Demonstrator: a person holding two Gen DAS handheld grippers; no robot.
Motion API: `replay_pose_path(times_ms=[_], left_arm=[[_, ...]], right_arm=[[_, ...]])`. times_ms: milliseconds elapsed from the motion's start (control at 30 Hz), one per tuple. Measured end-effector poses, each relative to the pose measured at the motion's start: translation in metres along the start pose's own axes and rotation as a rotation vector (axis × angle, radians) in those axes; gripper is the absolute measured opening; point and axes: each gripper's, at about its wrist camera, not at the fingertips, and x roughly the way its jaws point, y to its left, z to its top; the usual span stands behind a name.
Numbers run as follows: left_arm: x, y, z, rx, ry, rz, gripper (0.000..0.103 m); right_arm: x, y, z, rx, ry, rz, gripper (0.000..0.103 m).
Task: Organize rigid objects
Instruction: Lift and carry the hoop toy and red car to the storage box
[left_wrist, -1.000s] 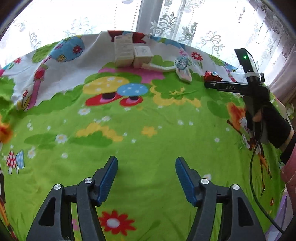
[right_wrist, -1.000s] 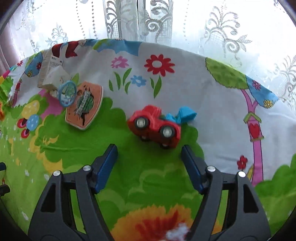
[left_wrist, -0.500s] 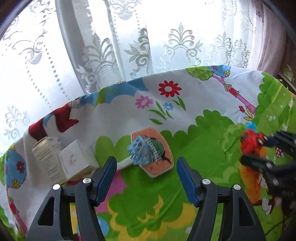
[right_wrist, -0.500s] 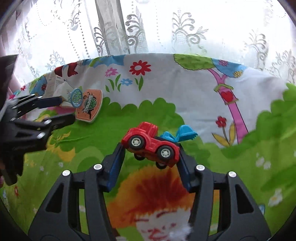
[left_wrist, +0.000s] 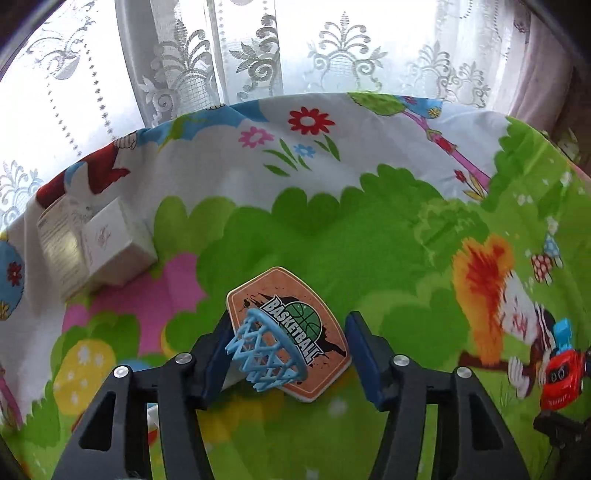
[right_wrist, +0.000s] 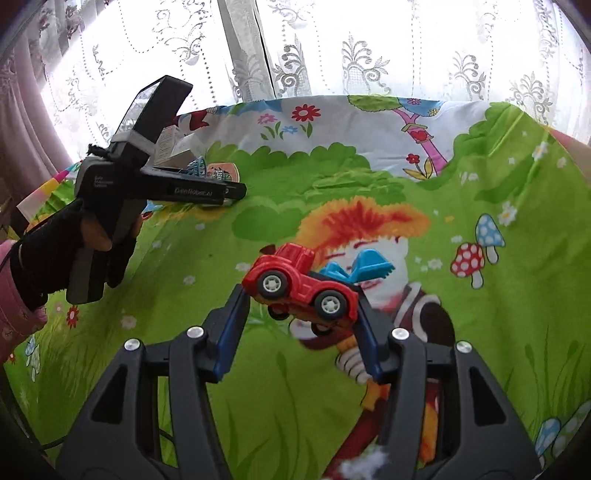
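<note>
In the left wrist view my left gripper (left_wrist: 286, 349) is open around a toy basketball hoop (left_wrist: 291, 328), an orange backboard with a light blue net, lying on the cartoon-print cloth (left_wrist: 369, 240). The left blue pad touches it; the right pad stands just clear. In the right wrist view my right gripper (right_wrist: 301, 325) is shut on a red toy truck (right_wrist: 301, 288) with a blue scoop, held tilted above the cloth. The truck also shows at the right edge of the left wrist view (left_wrist: 561, 373). The left gripper (right_wrist: 225, 192) shows far left at the hoop (right_wrist: 218, 171).
Two white cartons (left_wrist: 92, 243) stand at the back left of the cloth, near the lace curtain (left_wrist: 258, 55). The cloth's far edge runs along the window. The gloved hand (right_wrist: 74, 251) holding the left gripper fills the left of the right wrist view.
My left gripper swung toward the back and moved in around the basketball hoop. My right gripper closed on the red truck, lifted it and drew it back over the cloth.
</note>
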Motion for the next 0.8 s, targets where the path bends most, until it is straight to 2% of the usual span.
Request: replay_pose_path(times_ms=[133, 233, 333, 533, 667, 800], left_arm=[[-0.045, -0.002, -0.056, -0.086, -0.018, -0.036, 0.059], [-0.080, -0.004, -0.098, -0.142, -0.030, -0.034, 0.059], [-0.108, -0.008, -0.139, -0.201, -0.040, 0.014, 0.059], [-0.164, -0.011, -0.213, -0.248, -0.036, 0.086, 0.059], [-0.191, -0.011, -0.245, -0.266, -0.062, 0.147, 0.059], [-0.214, -0.001, -0.256, -0.301, -0.100, 0.177, 0.059]], right_arm=[[-0.016, 0.009, -0.026, 0.018, 0.023, 0.021, 0.059], [-0.030, 0.019, -0.048, 0.024, 0.038, 0.028, 0.059], [-0.038, 0.032, -0.067, 0.030, 0.059, 0.055, 0.059], [-0.056, 0.075, -0.100, -0.052, 0.087, 0.125, 0.059], [-0.064, 0.107, -0.113, -0.115, 0.097, 0.173, 0.059], [-0.075, 0.133, -0.114, -0.164, 0.078, 0.198, 0.059]])
